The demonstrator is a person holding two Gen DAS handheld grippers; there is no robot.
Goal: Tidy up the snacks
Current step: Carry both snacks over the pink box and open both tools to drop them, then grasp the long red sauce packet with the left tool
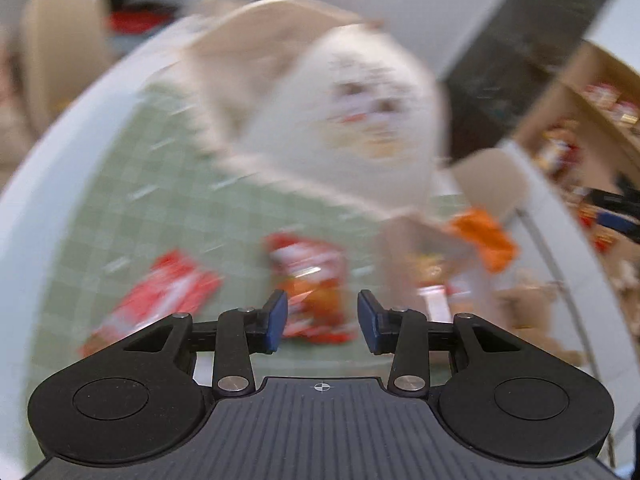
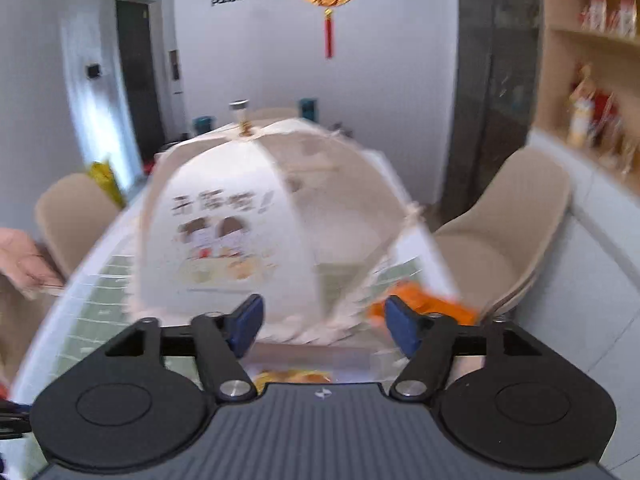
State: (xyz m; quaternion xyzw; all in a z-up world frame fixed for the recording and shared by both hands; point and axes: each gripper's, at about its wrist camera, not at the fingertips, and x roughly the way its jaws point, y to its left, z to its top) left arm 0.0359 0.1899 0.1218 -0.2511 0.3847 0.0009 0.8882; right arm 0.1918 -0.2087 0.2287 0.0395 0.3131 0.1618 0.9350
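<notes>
The left hand-held gripper hangs spread and empty over a red-orange snack packet on the worktop, likely lining up a grasp; the right hand-held gripper, also spread, faces the food cover.

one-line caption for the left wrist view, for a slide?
Open left gripper above red snack packets on green checked tablecloth, beside a dome food cover.

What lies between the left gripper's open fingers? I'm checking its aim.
In the left wrist view, a red-and-orange snack packet lies on the green checked tablecloth, framed between the left gripper fingers, not yet gripped.
</notes>
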